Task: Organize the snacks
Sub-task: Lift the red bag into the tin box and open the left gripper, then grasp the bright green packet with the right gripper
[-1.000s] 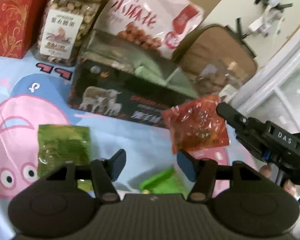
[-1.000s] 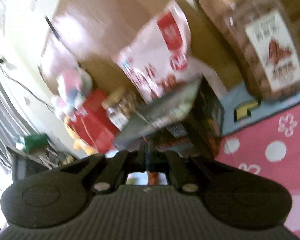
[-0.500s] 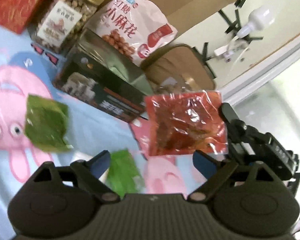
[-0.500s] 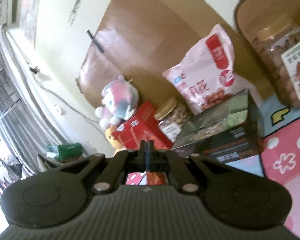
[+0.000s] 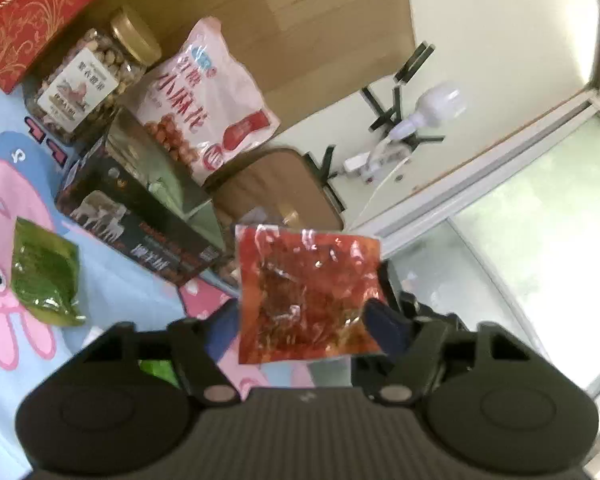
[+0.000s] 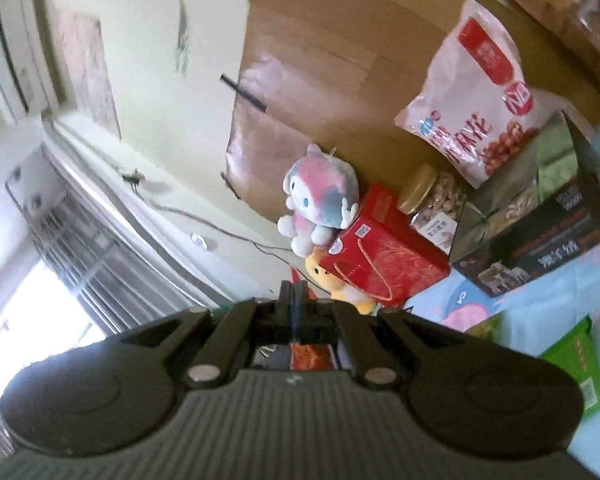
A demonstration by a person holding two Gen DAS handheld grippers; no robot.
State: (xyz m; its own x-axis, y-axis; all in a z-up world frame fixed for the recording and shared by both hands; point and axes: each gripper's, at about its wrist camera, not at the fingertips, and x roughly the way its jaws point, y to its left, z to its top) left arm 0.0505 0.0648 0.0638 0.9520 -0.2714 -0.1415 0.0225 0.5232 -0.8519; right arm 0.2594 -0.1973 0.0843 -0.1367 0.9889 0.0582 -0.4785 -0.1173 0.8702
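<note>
A red, see-through snack packet (image 5: 304, 296) hangs upright in the air between the fingers of my left gripper (image 5: 300, 328). The left jaws are closing. Their blue pads (image 5: 384, 324) stand at the packet's two side edges, and the foil there shows no crumpling. My right gripper (image 6: 294, 300) is shut on the same packet. Its dark body (image 5: 410, 304) shows behind the packet's right edge. A strip of the packet (image 6: 310, 356) shows under the right fingers. One green packet (image 5: 44, 276) lies on the cartoon cloth (image 5: 120, 292) at the left, another (image 6: 576, 364) lies nearer.
Along the back stand a dark box (image 5: 140, 216), a pink-white snack bag (image 5: 204, 108), a nut jar (image 5: 88, 84) and a red gift box (image 5: 32, 16). A plush toy (image 6: 320, 200) sits on the gift box. A brown cushion (image 5: 276, 192) is behind the dark box.
The red packet rose from beside the dark box to between my left fingers. The left jaws widened, then narrowed around it. Both views tilted upward.
</note>
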